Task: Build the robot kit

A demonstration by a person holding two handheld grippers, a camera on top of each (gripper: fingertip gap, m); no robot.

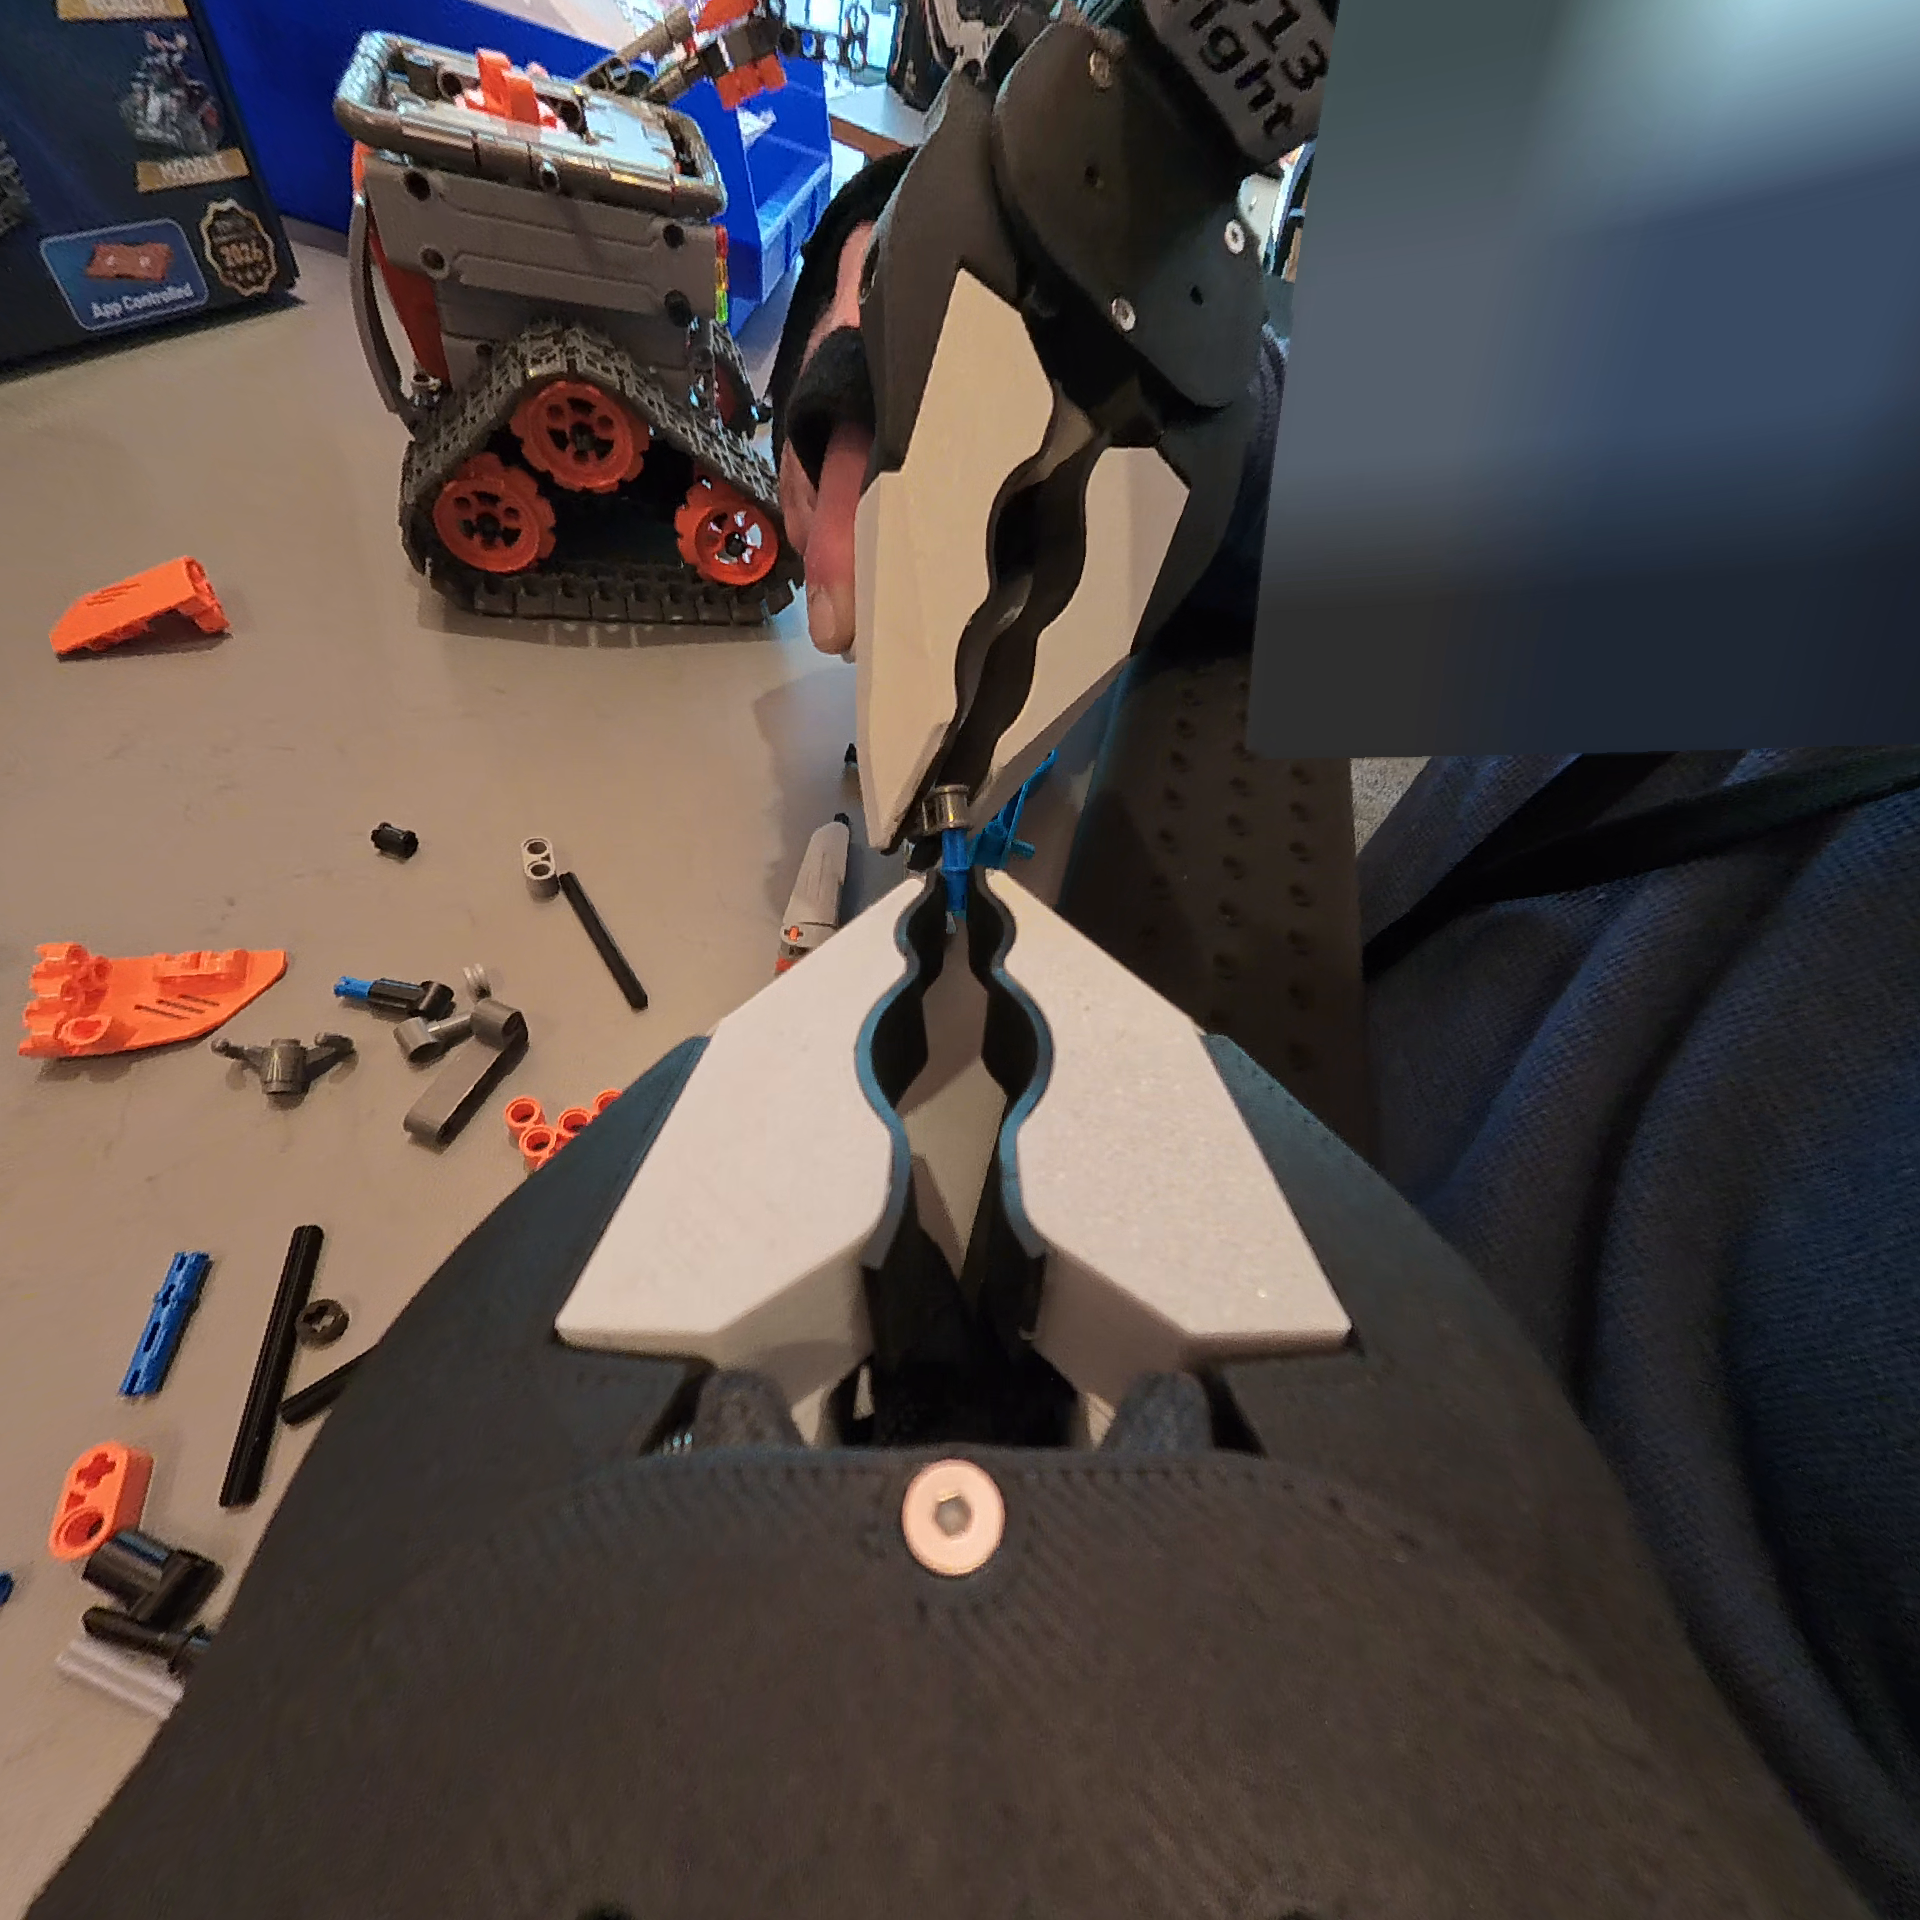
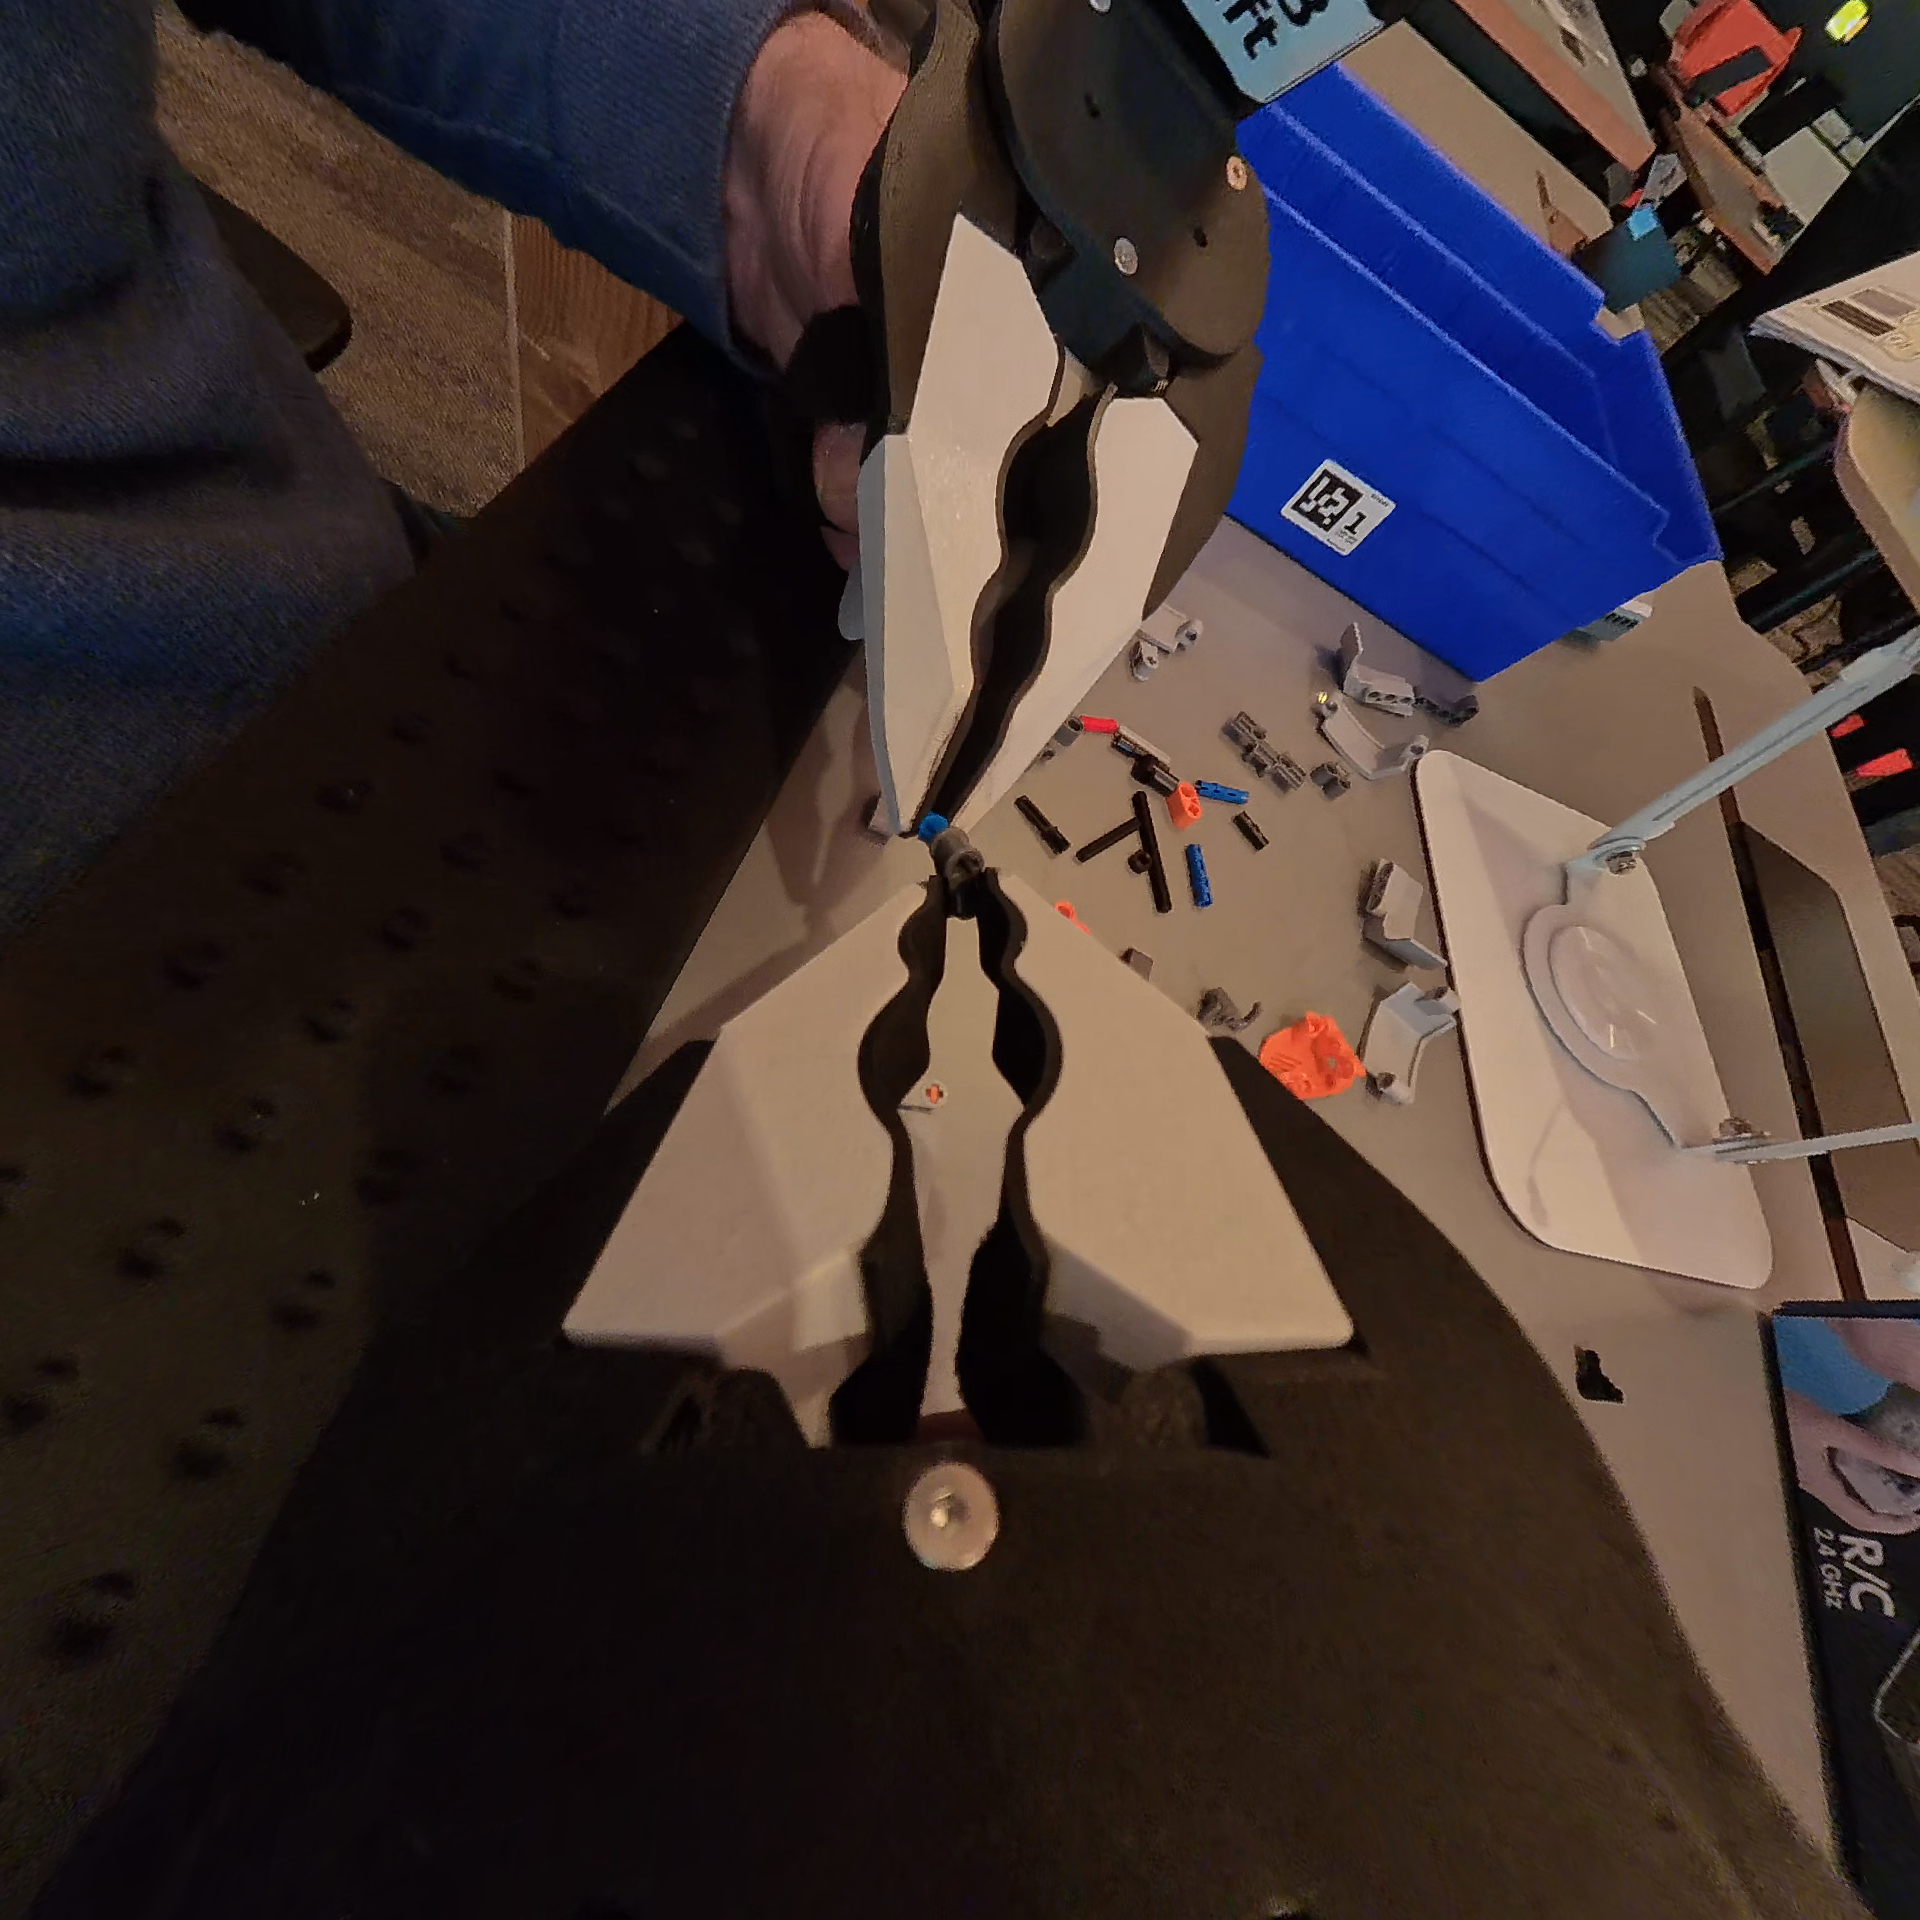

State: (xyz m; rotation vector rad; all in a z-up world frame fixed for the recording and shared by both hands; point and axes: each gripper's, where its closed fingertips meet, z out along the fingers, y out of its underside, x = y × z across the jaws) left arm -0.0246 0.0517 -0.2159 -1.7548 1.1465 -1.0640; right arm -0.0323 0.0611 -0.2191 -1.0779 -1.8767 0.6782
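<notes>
Left wrist view: at the far left of the grey table, orange panels and loose black, grey and blue building pieces are scattered. Behind them a tracked toy vehicle with orange wheels is set, well apart from both tools. At centre, the left gripper is seen with its jaws closed on a small blue pin. Tip to tip with it, the right gripper is held from above, its jaws closed on a small grey bush that touches the pin's upper end. A blue sleeve is seen at the right.

In the right wrist view, the same meeting is shown mirrored: the right gripper is clamped on the dark bush, and the left gripper on the pin. Further right, a blue bin and a white tray are placed on the table.
</notes>
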